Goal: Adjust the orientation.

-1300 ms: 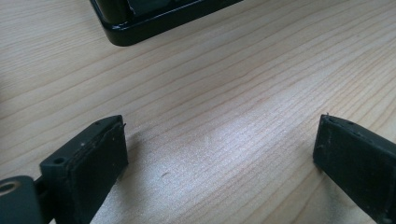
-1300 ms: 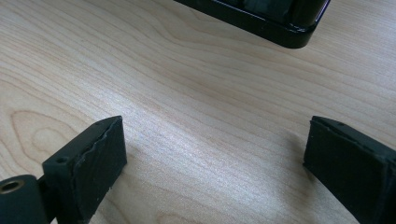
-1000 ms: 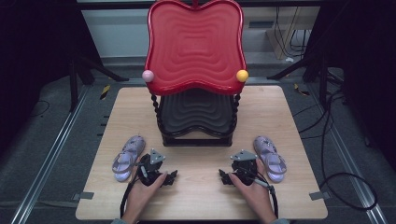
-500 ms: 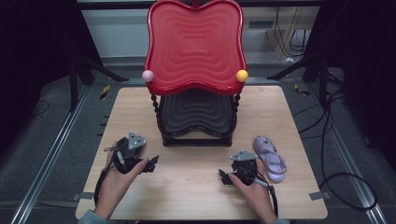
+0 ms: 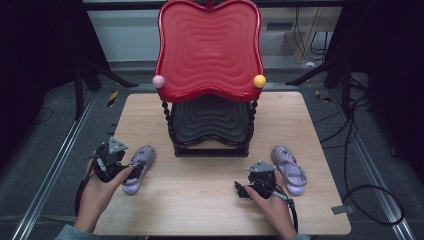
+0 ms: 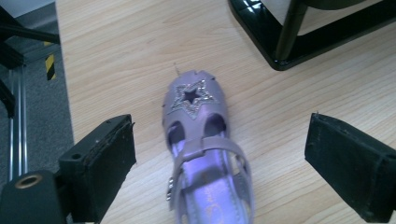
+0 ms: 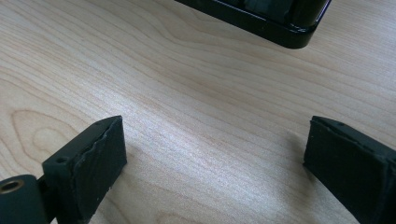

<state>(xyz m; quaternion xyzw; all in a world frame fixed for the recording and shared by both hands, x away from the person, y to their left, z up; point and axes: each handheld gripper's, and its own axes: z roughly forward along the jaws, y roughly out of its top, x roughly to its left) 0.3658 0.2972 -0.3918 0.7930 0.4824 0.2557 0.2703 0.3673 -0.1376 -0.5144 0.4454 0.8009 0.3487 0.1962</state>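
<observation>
Over left sandal, left gripper spread wide

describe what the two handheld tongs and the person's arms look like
Both tongs, left and right, are black, each topped by a grey three-cornered plate and trailing a black cable. In the left gripper view and the right gripper view each has two blocky black jaws with flat, worn-edged pads, plus a brass-coloured ring at the lower left. A grey-blue sleeve covers the left arm near the frame's bottom edge.

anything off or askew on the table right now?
Nothing damaged or spilled. The two purple sandals sit far apart: left sandal angled, toe toward the rack, between the open left gripper jaws; right sandal lies beside the open right gripper.
</observation>
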